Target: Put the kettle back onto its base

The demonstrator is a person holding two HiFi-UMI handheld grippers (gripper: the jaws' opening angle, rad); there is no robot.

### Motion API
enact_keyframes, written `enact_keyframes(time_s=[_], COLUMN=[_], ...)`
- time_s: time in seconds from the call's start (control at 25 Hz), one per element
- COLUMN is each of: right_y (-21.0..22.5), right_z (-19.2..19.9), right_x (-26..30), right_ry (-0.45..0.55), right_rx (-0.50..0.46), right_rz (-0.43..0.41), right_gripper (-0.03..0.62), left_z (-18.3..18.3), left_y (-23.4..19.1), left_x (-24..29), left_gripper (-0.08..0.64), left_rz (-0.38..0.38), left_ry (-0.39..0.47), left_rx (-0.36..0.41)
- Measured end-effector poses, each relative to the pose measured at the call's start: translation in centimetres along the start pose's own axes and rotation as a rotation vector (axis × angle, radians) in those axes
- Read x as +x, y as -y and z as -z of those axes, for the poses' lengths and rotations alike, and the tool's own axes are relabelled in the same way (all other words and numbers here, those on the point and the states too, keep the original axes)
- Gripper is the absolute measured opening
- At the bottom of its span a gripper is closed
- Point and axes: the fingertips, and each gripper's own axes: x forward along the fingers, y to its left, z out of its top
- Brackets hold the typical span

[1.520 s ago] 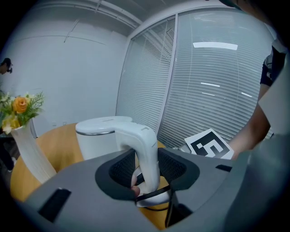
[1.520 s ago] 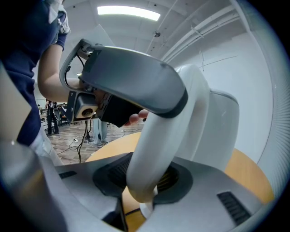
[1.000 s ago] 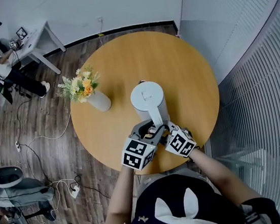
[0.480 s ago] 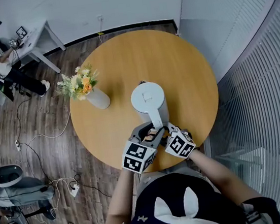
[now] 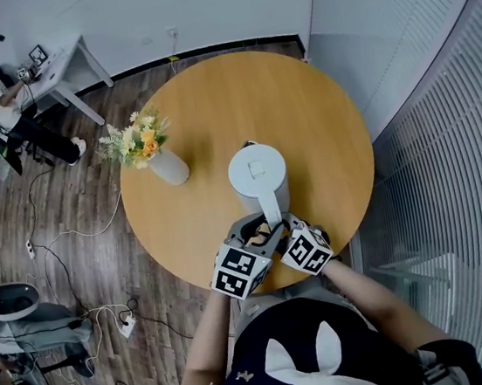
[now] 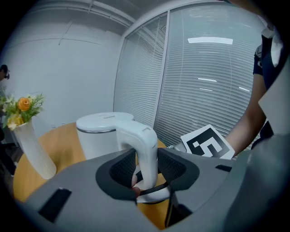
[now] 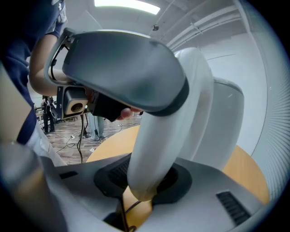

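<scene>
Near front edge of round table (image 5: 309, 108), kettle (image 5: 257, 174), open wood beyond, vase (image 5: 167, 167) left

My kettle (image 5: 257, 174) is smooth white plastic with a soft sheen, and its handle (image 6: 144, 145) looks glossier. A dull metal-looking band rings the kettle just under its lid. My left gripper (image 6: 146, 166) is matt grey plastic, its pads (image 6: 122, 167) on the kettle's handle black, ribbed, rubbery. Under the kettle, the table (image 5: 212, 103) is satin light wood. Beside the kettle, the vase (image 5: 168, 168) is matt white.
</scene>
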Motion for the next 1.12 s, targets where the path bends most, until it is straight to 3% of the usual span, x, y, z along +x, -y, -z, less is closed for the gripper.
enact_keyframes(time_s=[1.12], right_y=[-0.8], right_z=[2.0], right_x=[0.4], right_ry=[-0.053], right_rx=[-0.020], right_rz=[-0.021], right_gripper=[0.115], left_z=[1.7], left_y=[1.5], left_x=[0.6], left_gripper=[0.169], left_rz=[0.005], left_ry=[-0.030], left_rx=[0.041])
